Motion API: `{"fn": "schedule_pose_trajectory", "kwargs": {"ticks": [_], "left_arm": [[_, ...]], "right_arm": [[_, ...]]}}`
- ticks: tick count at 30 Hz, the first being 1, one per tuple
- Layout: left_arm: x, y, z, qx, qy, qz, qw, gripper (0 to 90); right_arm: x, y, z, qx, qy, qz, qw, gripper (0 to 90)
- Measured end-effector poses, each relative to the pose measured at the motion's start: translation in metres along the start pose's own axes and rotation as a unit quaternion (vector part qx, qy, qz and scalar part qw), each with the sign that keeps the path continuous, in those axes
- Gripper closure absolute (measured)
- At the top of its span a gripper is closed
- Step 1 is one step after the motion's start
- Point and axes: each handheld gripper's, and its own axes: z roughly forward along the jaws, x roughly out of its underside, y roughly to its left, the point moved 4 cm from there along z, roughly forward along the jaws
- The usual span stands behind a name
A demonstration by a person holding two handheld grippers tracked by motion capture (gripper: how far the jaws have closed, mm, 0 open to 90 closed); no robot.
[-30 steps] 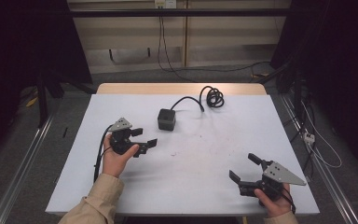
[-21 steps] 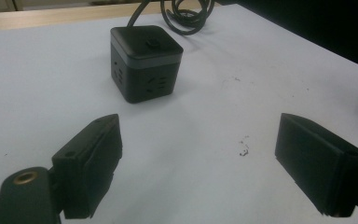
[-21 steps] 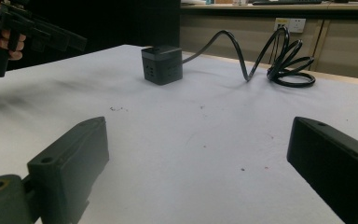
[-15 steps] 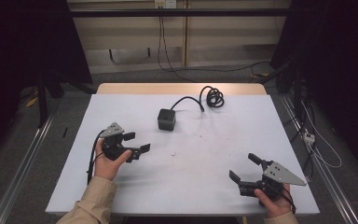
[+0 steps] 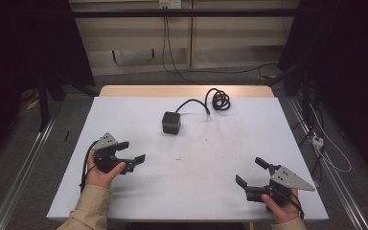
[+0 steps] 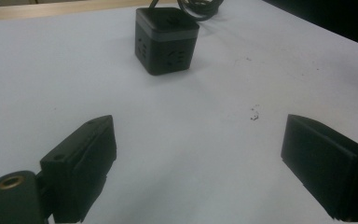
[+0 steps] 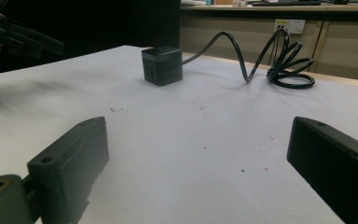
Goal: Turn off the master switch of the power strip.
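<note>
We note the black cube point(image 5: 171, 122) sits on the white tabletop point(image 5: 139, 110) toward its far edge, about midway between the side edges, its cord point(image 5: 218, 99) coiled just behind it near the far edge. The left claw point(image 5: 130, 152) hovers near the left edge, well apart from the cube and aimed at it; its jaws have just been opening and now stand wide with nothing between them, probably readied for the cube's width. The right claw point(image 5: 253, 173) waits by the near right corner, also spread wide and empty, likely kept clear.
</note>
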Motion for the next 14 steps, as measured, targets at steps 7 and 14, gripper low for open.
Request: {"fn": "schedule_pose_trajectory", "kwargs": {"ticks": [7, 14], "left_arm": [[0.011, 0.007, -0.014, -0.019, -0.002, -0.004, 0.9998, 7.9], [0.019, 0.011, -0.021, -0.033, -0.001, -0.003, 0.9995, 6.5]], "right_arm": [[0.000, 0.000, 0.000, 0.000, 0.001, 0.000, 1.0000, 4.9], [0.000, 0.000, 0.001, -0.002, 0.002, 0.001, 1.0000, 4.9]]}}
